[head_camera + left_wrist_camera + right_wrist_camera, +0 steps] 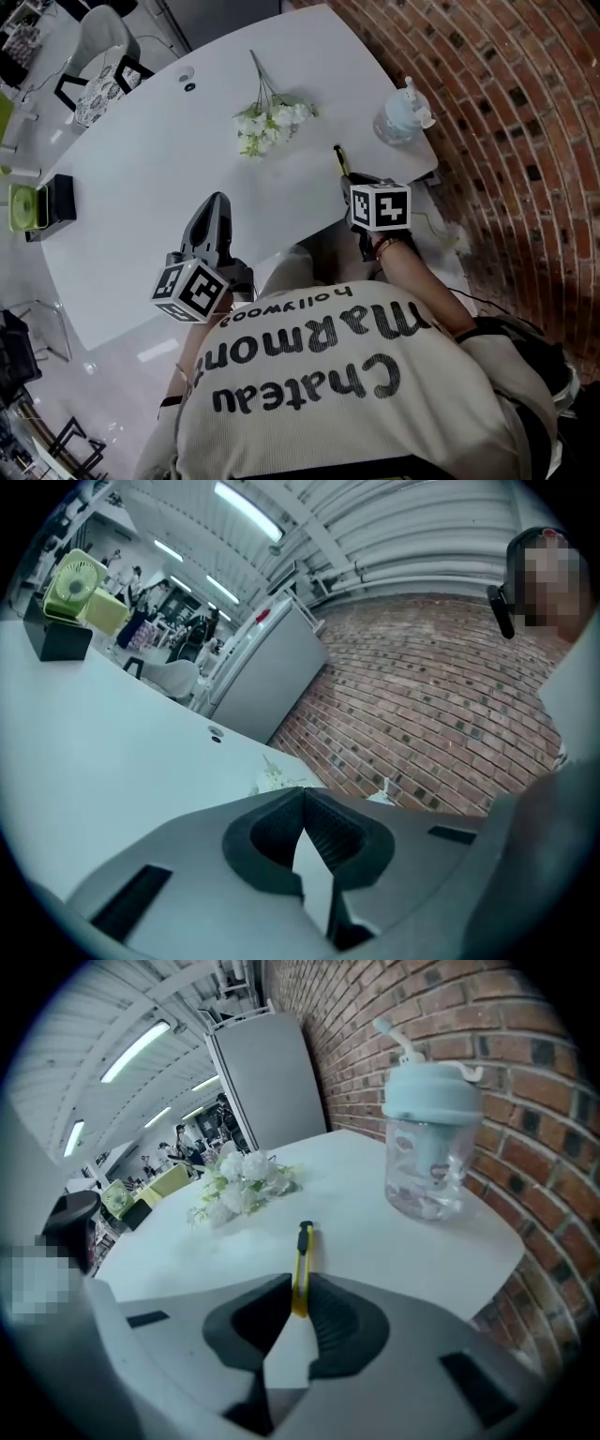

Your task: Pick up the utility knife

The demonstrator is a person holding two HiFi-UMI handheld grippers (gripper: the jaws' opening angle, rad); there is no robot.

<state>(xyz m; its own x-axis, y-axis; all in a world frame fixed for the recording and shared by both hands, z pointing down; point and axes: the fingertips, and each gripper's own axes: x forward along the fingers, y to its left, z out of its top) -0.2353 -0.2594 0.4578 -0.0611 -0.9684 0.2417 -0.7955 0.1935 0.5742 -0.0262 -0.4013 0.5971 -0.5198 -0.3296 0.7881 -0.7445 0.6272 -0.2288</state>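
Observation:
The utility knife [302, 1258] is slim and yellow with a black tip that points away toward the flowers. Its near end sits between the jaws of my right gripper [300, 1286], which are shut on it. In the head view the utility knife [341, 161] lies low over the white table [141, 159] near its right front edge, just ahead of the right gripper [348, 181]. I cannot tell whether it is lifted off the surface. My left gripper [217, 199] hovers over the table's front edge. Seen in its own view, the left gripper [303, 791] has its jaw tips together, holding nothing.
White artificial flowers [270, 117] lie mid-table beyond the knife. A clear bottle with a pale blue lid [401, 114] stands at the right edge by the brick wall [506, 103]. A black box [61, 197] and a green fan [23, 206] sit far left.

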